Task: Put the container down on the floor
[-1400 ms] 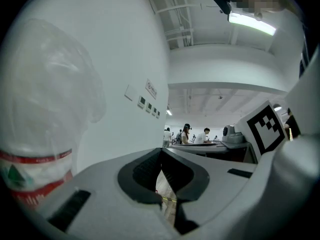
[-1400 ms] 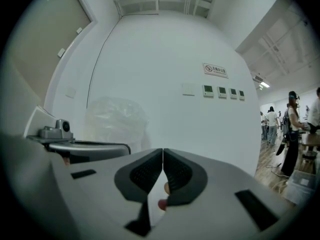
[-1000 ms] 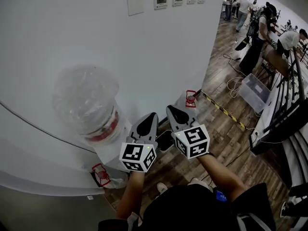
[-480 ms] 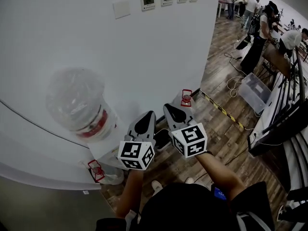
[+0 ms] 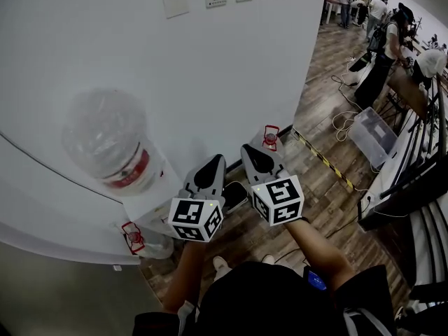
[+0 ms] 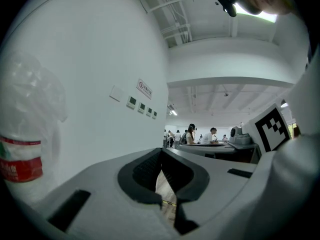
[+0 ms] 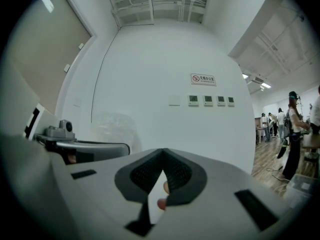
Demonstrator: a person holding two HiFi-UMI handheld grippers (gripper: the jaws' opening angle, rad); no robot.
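A big clear water bottle (image 5: 105, 138) with a red label band stands neck-down on a white dispenser (image 5: 157, 198) against the wall, left of both grippers. It shows at the left edge of the left gripper view as the bottle (image 6: 25, 134) and faintly in the right gripper view as the bottle (image 7: 117, 126). My left gripper (image 5: 215, 161) and right gripper (image 5: 246, 151) are held side by side above the floor, apart from the bottle. Both are shut with nothing between the jaws, as the left gripper (image 6: 161, 151) and right gripper (image 7: 163, 153) views show.
Two clear jugs with red handles, one (image 5: 270, 137) ahead and one (image 5: 133, 236) at lower left, sit on the wooden floor by the wall. A yellow-black strip (image 5: 322, 158), a clear plastic box (image 5: 374, 135), cables and a dark railing (image 5: 413, 180) lie to the right. People (image 5: 392, 40) stand at the back right.
Both grippers stay shut and side by side. The head view has drifted, so the bottle and the lower-left jug sit a little further left and lower in frame.
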